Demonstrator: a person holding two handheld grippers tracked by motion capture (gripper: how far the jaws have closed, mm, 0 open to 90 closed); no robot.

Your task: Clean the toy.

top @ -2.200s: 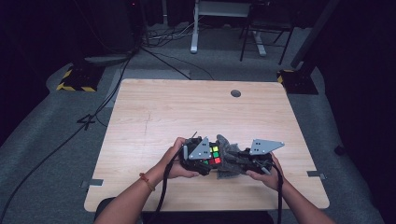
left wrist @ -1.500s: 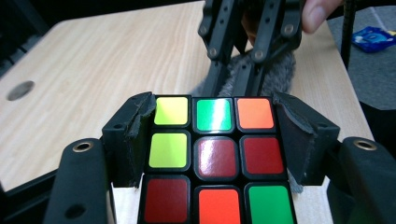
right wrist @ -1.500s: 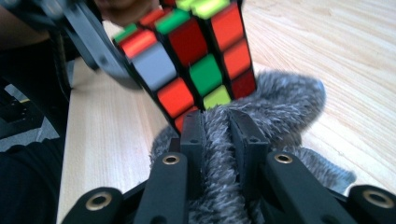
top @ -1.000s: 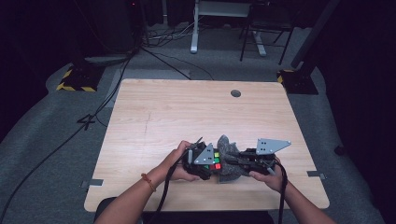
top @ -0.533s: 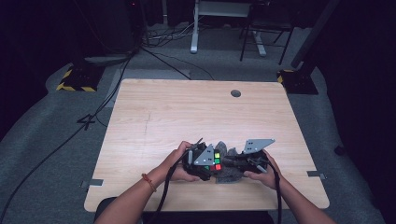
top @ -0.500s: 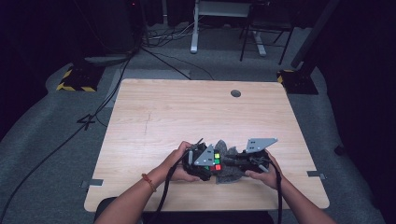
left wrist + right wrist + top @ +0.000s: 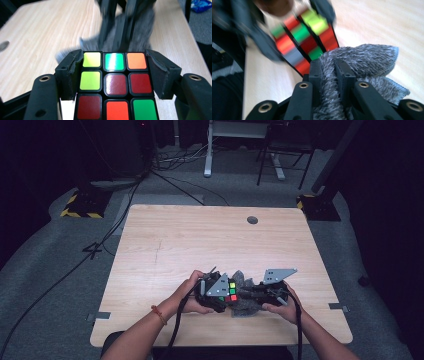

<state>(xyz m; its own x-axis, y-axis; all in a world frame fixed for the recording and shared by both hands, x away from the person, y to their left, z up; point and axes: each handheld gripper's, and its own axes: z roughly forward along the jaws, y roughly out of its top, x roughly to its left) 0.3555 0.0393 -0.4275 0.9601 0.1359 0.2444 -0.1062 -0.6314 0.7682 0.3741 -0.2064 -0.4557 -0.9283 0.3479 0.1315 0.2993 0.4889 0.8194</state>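
High view, claws meet near table's front edge (cube, cloth)

High view looks down on the table; both blurry close views share, seemingly, the cube.
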